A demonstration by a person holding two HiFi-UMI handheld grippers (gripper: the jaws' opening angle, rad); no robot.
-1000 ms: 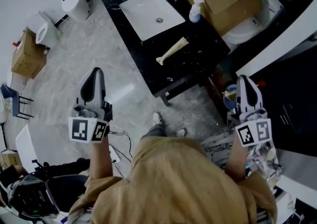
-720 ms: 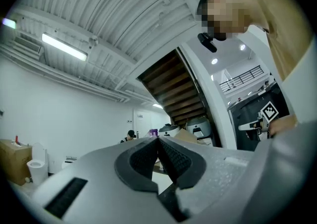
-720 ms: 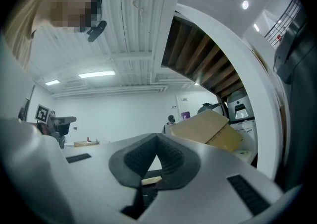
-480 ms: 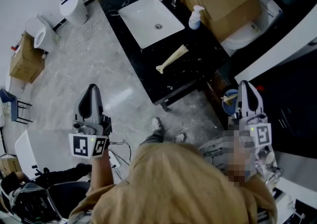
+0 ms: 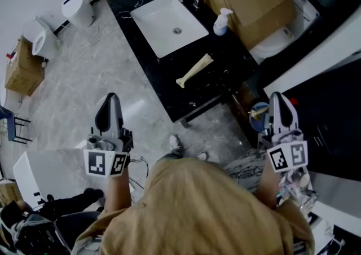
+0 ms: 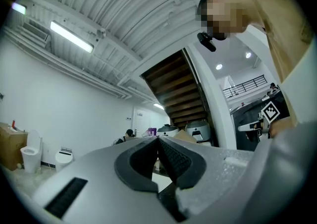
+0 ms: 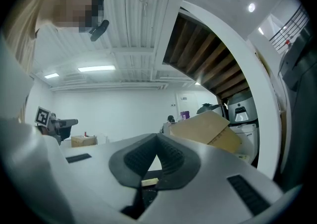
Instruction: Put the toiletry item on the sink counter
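Gripping: nothing; I see the left gripper [image 6: 159, 144] and right gripper [image 7: 157, 141] each with jaws pressed together, empty.
Toiletry item: pale tube [image 5: 194, 71] lying on the black sink counter [image 5: 227, 61], near the white basin [image 5: 166, 18].
Advice: I judge it placed; I'd hold both grippers well apart from it.

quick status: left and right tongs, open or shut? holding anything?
Left tongs: shut, holding nothing.
Right tongs: shut, holding nothing.

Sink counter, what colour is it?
The sink counter is black, best in the head view.
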